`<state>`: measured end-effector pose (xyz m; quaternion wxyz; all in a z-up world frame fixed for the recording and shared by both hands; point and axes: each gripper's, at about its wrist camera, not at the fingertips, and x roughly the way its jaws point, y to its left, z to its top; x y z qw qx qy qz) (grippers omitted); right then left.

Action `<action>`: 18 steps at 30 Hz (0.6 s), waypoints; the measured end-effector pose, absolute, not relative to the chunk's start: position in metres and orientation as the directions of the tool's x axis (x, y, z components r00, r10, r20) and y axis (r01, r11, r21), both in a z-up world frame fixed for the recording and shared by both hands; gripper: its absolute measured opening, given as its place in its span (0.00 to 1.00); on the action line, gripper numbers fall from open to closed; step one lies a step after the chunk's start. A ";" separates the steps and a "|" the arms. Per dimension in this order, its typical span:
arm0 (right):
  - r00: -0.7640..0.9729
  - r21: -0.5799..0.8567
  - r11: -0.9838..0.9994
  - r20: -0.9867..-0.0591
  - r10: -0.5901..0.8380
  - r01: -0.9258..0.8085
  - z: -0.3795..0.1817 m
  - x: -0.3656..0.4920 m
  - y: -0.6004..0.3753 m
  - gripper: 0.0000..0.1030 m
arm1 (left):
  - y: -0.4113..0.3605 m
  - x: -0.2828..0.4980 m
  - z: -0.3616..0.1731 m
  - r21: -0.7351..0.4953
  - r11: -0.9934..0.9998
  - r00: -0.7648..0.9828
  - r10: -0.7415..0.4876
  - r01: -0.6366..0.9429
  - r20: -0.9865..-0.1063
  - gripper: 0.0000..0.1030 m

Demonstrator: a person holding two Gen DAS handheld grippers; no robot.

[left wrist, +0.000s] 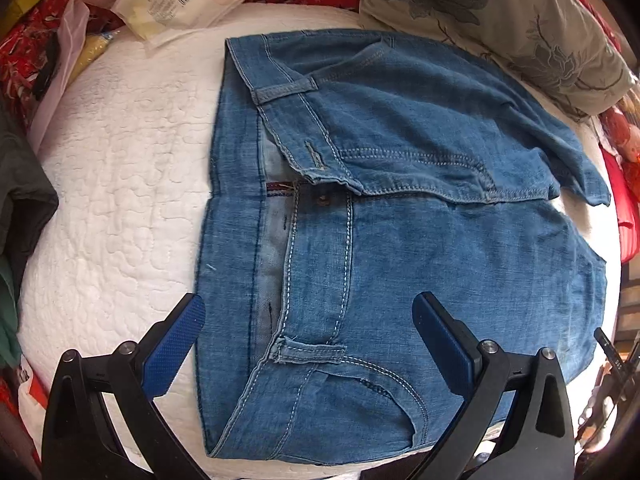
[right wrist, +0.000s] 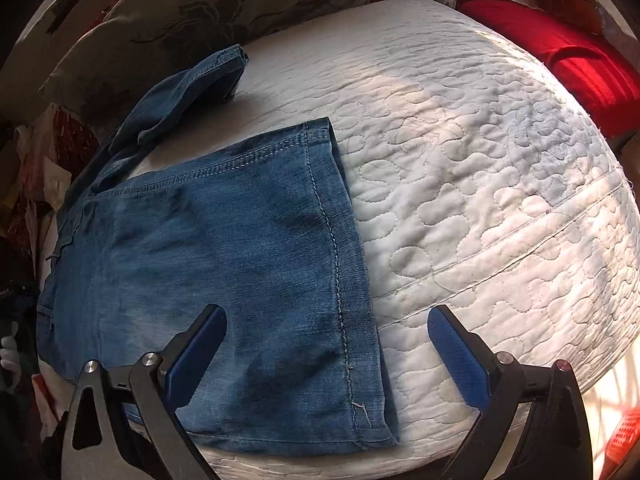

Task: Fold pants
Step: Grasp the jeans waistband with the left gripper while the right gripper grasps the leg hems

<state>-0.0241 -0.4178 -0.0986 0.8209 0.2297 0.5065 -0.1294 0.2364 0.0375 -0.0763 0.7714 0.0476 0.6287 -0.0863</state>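
1. Your left claw [left wrist: 308, 320] is spread wide and holds nothing; it hovers over the waistband end of the pants [left wrist: 400, 216], one finger above the white quilt [left wrist: 120, 200] and the other above the denim.
2. Your right claw [right wrist: 326, 330] is spread just as wide, also empty, straddling the hem edge of the pants [right wrist: 208, 264], with its right finger over bare quilt [right wrist: 480, 160].
3. The pants lie flat on the quilted bed, already doubled over (waistband, belt loops and a pocket face up in the left view).
4. In the right view one leg end [right wrist: 192, 80] strays away from the main stack and lies rumpled toward the pillow [right wrist: 168, 12].
5. A floral pillow [left wrist: 500, 24] sits just beyond the pants; a white packet [left wrist: 176, 0] with a barcode lies at the quilt's far left corner, and a red cloth [right wrist: 580, 56] at its right edge.
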 end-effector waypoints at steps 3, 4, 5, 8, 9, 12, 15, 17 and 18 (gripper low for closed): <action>0.445 0.234 0.887 -0.895 0.036 0.398 -0.103 -0.018 -0.406 0.89 | 0.025 0.233 -0.103 0.007 0.968 0.117 -0.023 0.249 -0.993 1.00; 0.450 0.223 0.896 -0.892 0.029 0.383 -0.102 -0.017 -0.403 0.85 | 0.023 0.230 -0.109 0.022 0.967 0.107 -0.006 0.254 -0.994 1.00; 0.457 0.217 0.905 -0.889 0.029 0.366 -0.101 -0.017 -0.402 0.73 | 0.019 0.224 -0.110 0.058 0.963 0.131 0.024 0.264 -0.991 1.00; 0.454 0.241 0.921 -0.887 0.081 0.306 -0.101 -0.009 -0.401 0.07 | 0.014 0.206 -0.104 0.089 0.955 0.163 0.044 0.281 -0.986 0.86; 0.453 0.257 0.919 -0.886 0.101 0.297 -0.101 -0.008 -0.402 0.07 | 0.013 0.200 -0.101 0.105 0.952 0.170 0.057 0.287 -0.984 0.73; 0.470 0.275 0.921 -0.875 0.121 0.276 -0.089 -0.008 -0.403 0.06 | 0.016 0.182 -0.095 0.106 0.953 0.116 0.076 0.284 -0.990 0.27; 0.500 0.313 0.904 -0.856 0.135 0.291 -0.080 -0.017 -0.416 0.07 | 0.026 0.167 -0.099 0.158 0.953 0.105 0.135 0.260 -0.985 0.26; 0.451 0.320 0.883 -0.881 0.144 0.343 -0.098 -0.018 -0.426 0.15 | 0.029 0.161 -0.098 0.150 0.956 0.116 0.124 0.251 -0.985 0.26; 0.417 0.326 0.869 -0.895 0.157 0.373 -0.107 -0.020 -0.431 0.17 | 0.030 0.160 -0.095 0.145 0.960 0.118 0.120 0.238 -0.986 0.25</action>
